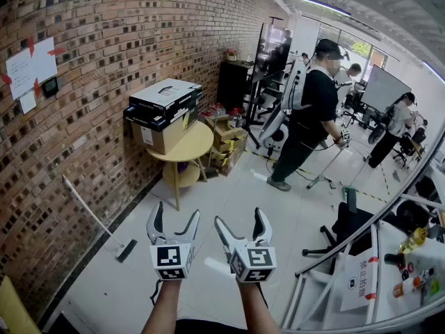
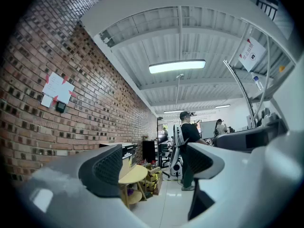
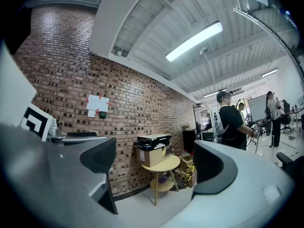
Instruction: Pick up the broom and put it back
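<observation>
In the head view the broom (image 1: 94, 216) lies on the floor by the brick wall at the left. Its thin white handle slants up towards the wall, and its dark head (image 1: 127, 250) rests on the tiles. My left gripper (image 1: 175, 218) and right gripper (image 1: 240, 220) are held side by side, low in the middle, to the right of the broom and apart from it. Both point level into the room. The left gripper (image 2: 154, 167) is open with nothing between its jaws, and so is the right gripper (image 3: 154, 163). Neither gripper view shows the broom.
A round yellow table (image 1: 182, 147) with stacked boxes (image 1: 164, 106) stands against the wall ahead. A person in black (image 1: 309, 113) walks farther back, and others are at desks beyond. A white railing (image 1: 361, 235), a black office chair (image 1: 345, 225) and a table with bottles are at the right.
</observation>
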The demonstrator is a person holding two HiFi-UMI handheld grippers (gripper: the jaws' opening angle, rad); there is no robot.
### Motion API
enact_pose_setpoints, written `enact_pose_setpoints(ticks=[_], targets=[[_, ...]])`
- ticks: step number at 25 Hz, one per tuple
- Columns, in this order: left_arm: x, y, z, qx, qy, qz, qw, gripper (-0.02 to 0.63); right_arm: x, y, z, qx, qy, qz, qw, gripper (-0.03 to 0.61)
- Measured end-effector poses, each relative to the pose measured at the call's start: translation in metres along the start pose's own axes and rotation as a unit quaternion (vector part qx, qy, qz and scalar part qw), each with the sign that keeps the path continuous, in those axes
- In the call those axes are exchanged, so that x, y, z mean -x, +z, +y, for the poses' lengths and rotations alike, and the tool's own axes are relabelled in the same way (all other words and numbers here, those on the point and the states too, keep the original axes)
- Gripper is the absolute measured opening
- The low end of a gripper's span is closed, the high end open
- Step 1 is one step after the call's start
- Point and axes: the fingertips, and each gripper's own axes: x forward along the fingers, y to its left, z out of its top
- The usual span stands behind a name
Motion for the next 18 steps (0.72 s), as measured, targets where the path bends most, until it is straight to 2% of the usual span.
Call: enact_pose_setpoints(ticks=[6,11,15,18], targets=[[-0.014,-0.013,0.079,-0.001,0.023,0.009,0.9997,0.425,-0.072,-0.027,0.071,0.018,0.085,0.046,0.995,0.503],[0.011,-0.018,0.182,-0.011,0.105,0.014,0.9944,0.423,-0.129,-0.042,0.151,0.008,0.153,0.048,0.987,0.500],[0.050,-0.036,0.259,-0.007,0.183,0.023,0.9828,0.423,-0.169,-0.064,0.225,0.004,0.228,0.053,0.972,0.499],[0.088,-0.052,0.308,-0.010,0.256,0.035,0.9660,0.422,-0.192,-0.083,0.285,-0.004,0.301,0.061,0.952,0.499]])
